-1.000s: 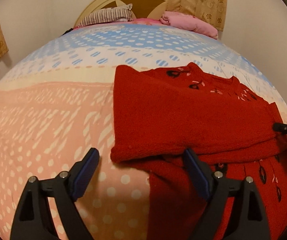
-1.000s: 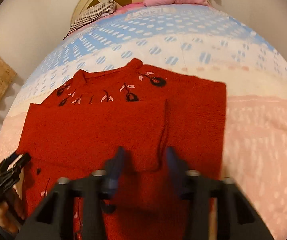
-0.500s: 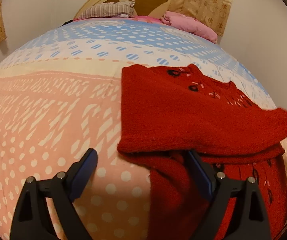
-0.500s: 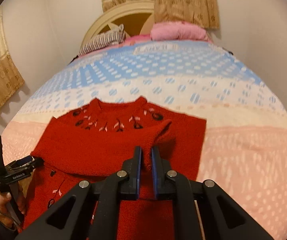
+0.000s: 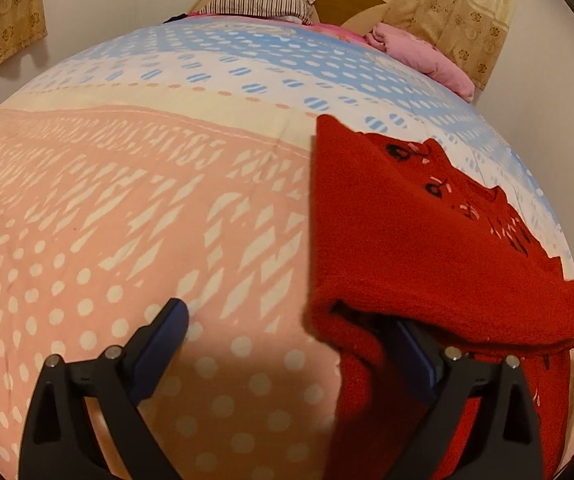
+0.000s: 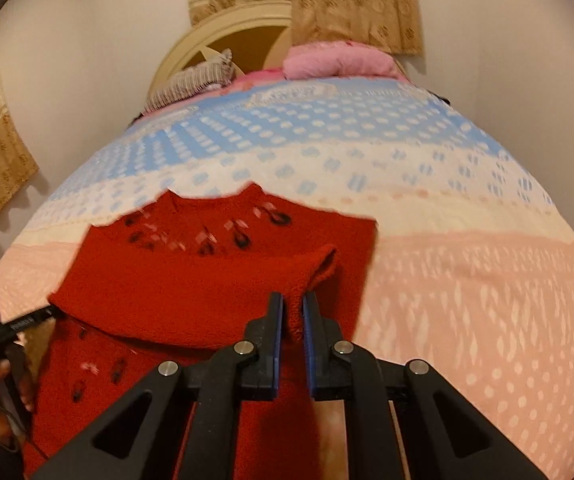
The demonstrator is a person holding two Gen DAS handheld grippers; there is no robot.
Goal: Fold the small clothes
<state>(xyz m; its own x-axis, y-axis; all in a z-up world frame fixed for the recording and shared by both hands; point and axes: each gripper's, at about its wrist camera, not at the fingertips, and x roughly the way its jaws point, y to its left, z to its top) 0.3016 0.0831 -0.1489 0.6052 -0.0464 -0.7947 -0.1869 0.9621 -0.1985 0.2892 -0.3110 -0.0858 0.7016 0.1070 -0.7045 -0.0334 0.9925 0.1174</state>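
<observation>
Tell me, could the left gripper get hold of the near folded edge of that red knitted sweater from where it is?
Probably yes. The left gripper is opening wide, one finger already tucked under the red knitted sweater, nothing blocking it.

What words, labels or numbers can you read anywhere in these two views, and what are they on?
Left gripper: small white print on its black body, too blurred to read.
Red sweater: only embroidered motifs, no text.
Bedspread: pattern only, no text.
Nothing else legible.
</observation>
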